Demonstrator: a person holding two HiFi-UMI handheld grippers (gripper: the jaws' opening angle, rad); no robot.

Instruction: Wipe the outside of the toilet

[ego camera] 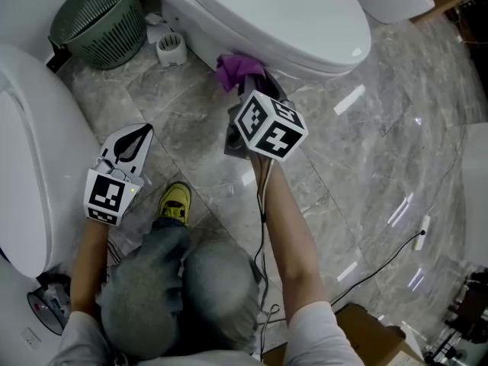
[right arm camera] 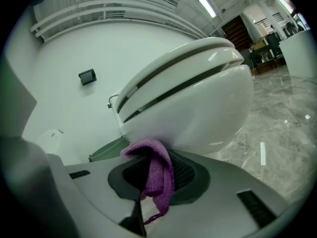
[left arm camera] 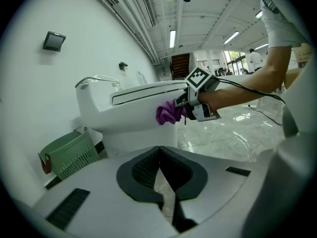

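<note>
Toilet [ego camera: 282, 14], white with its lid down, stands at the far side of the grey marble floor [ego camera: 366, 166]. Pressed against the underside of its bowl is a purple cloth [ego camera: 238, 71], pinched between the jaws of the right gripper [ego camera: 248, 90], with a loose fold hanging down between them. Nearer and to the left, the left gripper [ego camera: 128, 145] is held well apart from the toilet, its jaws pressed together with nothing in them. A green basket [ego camera: 103, 17] sits far left beside the toilet.
</note>
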